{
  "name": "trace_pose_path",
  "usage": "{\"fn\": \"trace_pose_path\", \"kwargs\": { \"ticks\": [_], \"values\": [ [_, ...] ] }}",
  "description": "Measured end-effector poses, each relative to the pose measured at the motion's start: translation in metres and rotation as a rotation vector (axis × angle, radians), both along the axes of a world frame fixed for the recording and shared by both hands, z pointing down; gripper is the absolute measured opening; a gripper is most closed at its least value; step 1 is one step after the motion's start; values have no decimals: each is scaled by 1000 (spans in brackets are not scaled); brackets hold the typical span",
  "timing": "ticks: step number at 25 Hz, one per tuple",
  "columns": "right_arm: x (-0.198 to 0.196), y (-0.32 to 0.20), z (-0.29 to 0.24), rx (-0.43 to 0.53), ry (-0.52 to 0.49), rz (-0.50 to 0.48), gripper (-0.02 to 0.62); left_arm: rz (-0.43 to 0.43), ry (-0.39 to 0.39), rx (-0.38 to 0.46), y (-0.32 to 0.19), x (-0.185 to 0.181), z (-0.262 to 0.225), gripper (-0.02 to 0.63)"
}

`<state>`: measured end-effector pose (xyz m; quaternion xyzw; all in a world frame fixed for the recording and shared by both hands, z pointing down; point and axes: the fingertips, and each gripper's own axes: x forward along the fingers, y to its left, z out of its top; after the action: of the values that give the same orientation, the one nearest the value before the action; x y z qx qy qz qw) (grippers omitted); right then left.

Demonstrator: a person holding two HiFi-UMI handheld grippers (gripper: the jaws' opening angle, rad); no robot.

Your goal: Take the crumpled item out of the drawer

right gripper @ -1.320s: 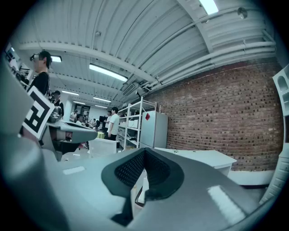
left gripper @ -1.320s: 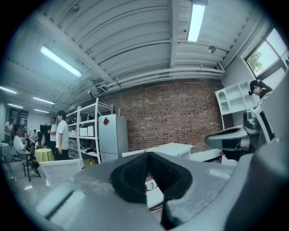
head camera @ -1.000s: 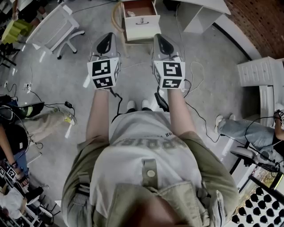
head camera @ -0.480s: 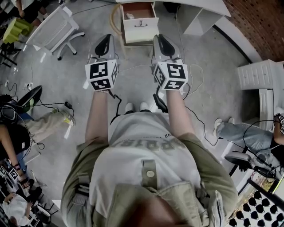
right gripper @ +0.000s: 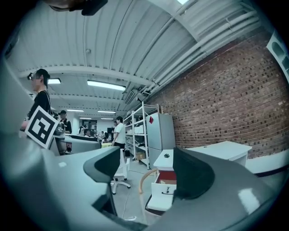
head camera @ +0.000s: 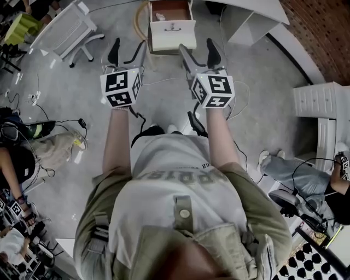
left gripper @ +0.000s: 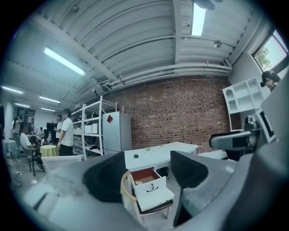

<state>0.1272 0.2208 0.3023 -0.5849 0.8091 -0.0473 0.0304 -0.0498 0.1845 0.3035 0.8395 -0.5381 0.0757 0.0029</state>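
Well short of the open white drawer (head camera: 171, 38) holding the pale crumpled item (head camera: 159, 17), our left gripper (head camera: 126, 52) and right gripper (head camera: 198, 52) gape empty, jaws having just been opening. We judge this the approach; next, we reach inside.

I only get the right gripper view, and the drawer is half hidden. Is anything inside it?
Observer: Yes. The head view shows a white crumpled item at the left side of the open drawer, just behind its front panel.
Child: Is my other gripper ready?
Observer: The left gripper has just been opening its jaws. In its own view they stand apart with nothing between them.
Child: Is anybody close on my right?
Observer: A person's outstretched legs lie across the floor on your right, behind the grippers and away from the drawer.
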Motion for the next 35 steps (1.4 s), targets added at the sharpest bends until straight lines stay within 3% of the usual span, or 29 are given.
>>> {"fn": "trace_pose_path", "kwargs": {
  "ticks": [14,24,35],
  "values": [
    [5,-61,22,-26,-1,20,356,-27,-16,-41,-61,-13,27,325],
    [-5,-168,23,-73,2,82,360,37,-7,-90,-182,-20,31,325],
    [-21,-278,18,-66,-28,172,370,109,-20,-90,-303,-41,28,325]
  ]
}}
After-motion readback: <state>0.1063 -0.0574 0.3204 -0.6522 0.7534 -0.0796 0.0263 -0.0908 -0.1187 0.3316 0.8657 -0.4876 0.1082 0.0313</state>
